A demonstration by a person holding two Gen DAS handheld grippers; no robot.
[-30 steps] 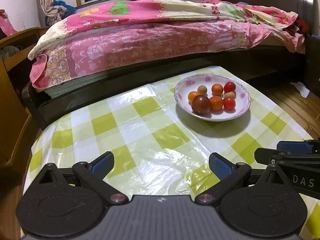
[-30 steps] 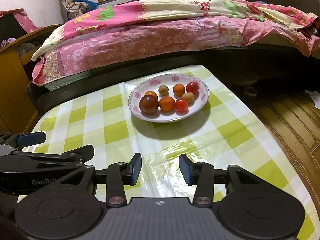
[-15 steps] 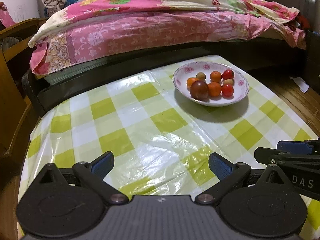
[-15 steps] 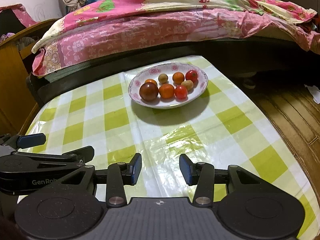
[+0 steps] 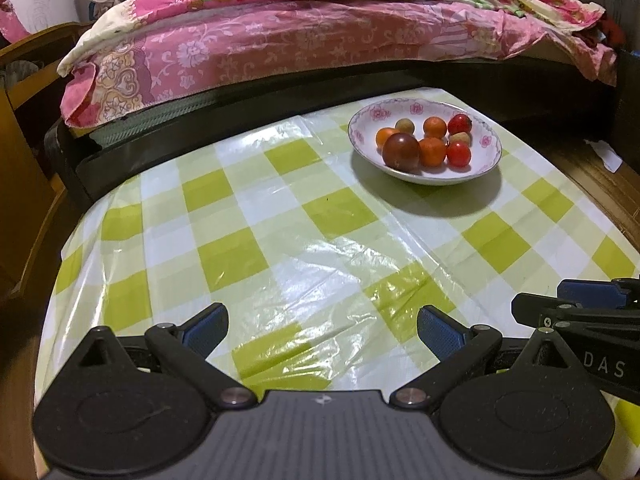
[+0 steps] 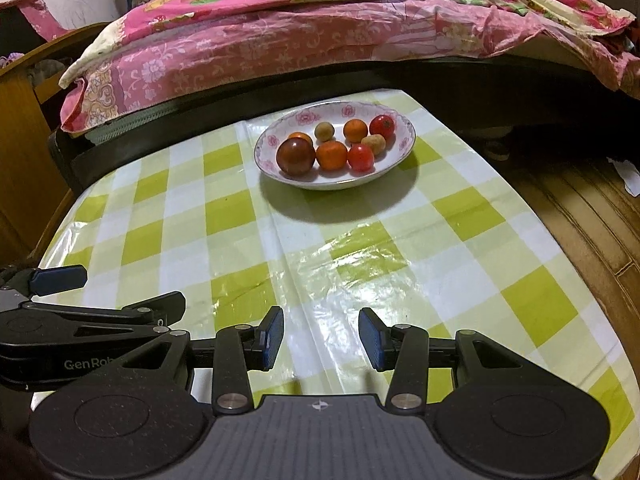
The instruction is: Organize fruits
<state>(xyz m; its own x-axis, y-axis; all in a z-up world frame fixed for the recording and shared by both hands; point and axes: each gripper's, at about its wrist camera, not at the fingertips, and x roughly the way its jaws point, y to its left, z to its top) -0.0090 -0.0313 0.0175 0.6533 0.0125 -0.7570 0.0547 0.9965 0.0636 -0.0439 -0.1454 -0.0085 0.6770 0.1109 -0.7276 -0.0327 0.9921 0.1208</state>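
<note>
A white floral bowl (image 5: pixel 486 160) (image 6: pixel 404 142) stands at the far end of a table covered in a green-and-white checked cloth (image 5: pixel 280 240) (image 6: pixel 460 240). It holds several small fruits: a large dark red one (image 5: pixel 401 152) (image 6: pixel 295 155), orange ones (image 5: pixel 432 151) (image 6: pixel 331 155), red tomatoes (image 5: pixel 458 153) (image 6: pixel 360 157) and small tan ones. My left gripper (image 5: pixel 322 326) is wide open and empty over the near table edge. My right gripper (image 6: pixel 321 334) is open and empty, also near the front edge. Each gripper shows in the other's view (image 5: pixel 580 312) (image 6: pixel 72 300).
A bed with pink floral bedding (image 5: pixel 320 40) (image 6: pixel 320 40) runs along the far side of the table. Wooden furniture (image 5: pixel 24 120) stands at the left. A wooden floor (image 6: pixel 580 208) lies to the right, with a scrap of paper (image 5: pixel 608 156) on it.
Both grippers have pulled back toward the near edge of the table, so the bowl looks farther away. Both stay open and empty.
</note>
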